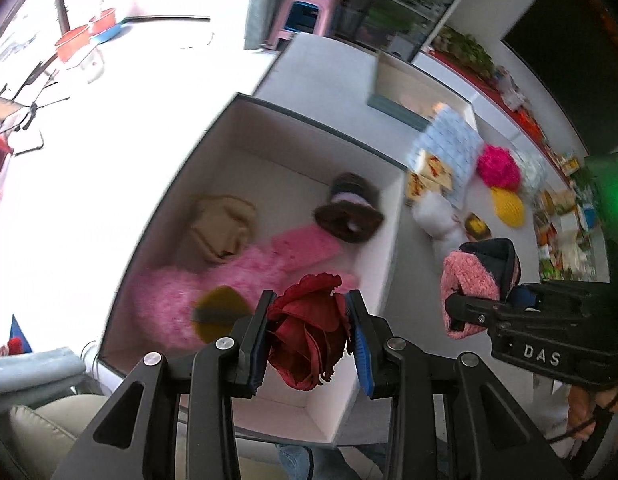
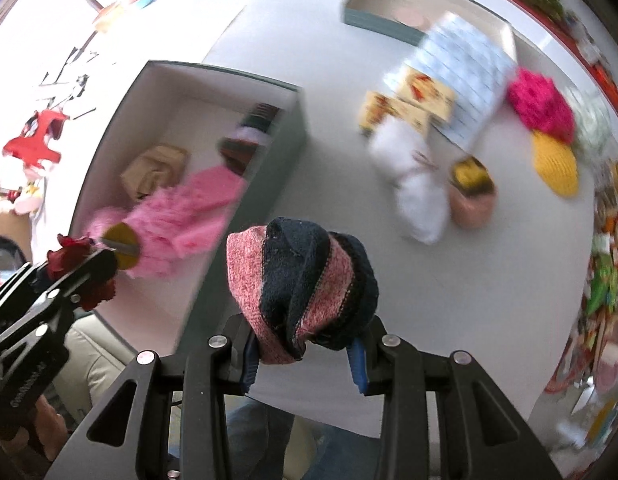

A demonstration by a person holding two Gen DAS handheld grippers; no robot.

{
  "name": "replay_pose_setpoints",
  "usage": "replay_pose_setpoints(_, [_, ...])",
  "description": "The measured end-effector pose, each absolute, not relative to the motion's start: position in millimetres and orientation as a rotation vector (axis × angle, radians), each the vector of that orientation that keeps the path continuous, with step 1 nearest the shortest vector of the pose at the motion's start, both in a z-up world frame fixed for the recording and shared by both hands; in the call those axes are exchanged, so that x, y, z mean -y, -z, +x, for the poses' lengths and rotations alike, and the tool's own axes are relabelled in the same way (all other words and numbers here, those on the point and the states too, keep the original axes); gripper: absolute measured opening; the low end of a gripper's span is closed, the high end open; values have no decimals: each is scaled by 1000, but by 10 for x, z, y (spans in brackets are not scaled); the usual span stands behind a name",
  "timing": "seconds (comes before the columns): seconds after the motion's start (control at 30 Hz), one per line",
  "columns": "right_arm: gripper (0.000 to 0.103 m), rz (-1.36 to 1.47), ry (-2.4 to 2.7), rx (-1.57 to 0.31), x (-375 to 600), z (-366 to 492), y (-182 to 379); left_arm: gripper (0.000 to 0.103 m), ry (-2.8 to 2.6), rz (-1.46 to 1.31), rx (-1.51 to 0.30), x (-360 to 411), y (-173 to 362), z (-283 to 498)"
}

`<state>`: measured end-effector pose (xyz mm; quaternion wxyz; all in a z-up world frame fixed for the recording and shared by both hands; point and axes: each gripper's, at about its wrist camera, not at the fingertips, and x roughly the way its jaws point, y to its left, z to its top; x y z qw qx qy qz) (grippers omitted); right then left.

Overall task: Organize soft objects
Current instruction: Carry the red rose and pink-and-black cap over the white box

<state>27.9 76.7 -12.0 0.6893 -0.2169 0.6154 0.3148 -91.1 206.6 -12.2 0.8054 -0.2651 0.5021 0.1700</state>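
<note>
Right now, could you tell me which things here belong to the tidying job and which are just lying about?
In the job:
red fabric rose
striped knit sock
white box
pink knit piece
yellow knit piece

Lying about:
blue checked packet
pink stool

white bundle [image 2: 413, 184] and patterned boxes [image 2: 409, 102] motion-blurred; shelf goods [image 1: 565, 216] too small to tell — dark plush [image 2: 249, 136] half-hidden behind box wall [image 2: 269, 160]
</note>
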Motion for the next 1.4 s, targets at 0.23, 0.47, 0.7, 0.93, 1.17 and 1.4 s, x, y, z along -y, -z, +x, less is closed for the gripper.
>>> replay_pose_setpoints(0.23, [40, -545, -798, -1344, -1262, 145, 32, 37, -457, -611, -1062, -2408, 148, -1056])
replay_pose_setpoints(0.47, [40, -593, -845, -1323, -1626, 101, 3, 37, -497, -638, -1052, -2578, 198, -1073])
replay_pose_setpoints(0.7, [39, -609, -853, -1322, -1846, 158, 48, 37, -499, -652, -1071, -2677, 296, -949])
replay_pose_setpoints(0.93, [39, -605, -832, -1344, -1935, 216, 133, 37, -493, -651, -1090, -2720, 356, -816])
replay_pose_setpoints(1.17, [39, -609, -819, -1355, -1967, 244, 191, 37, -486, -620, -1115, -2676, 403, -724])
replay_pose_setpoints(1.4, [39, -613, -810, -1361, -1970, 242, 217, 37, -485, -624, -1128, -2667, 447, -701])
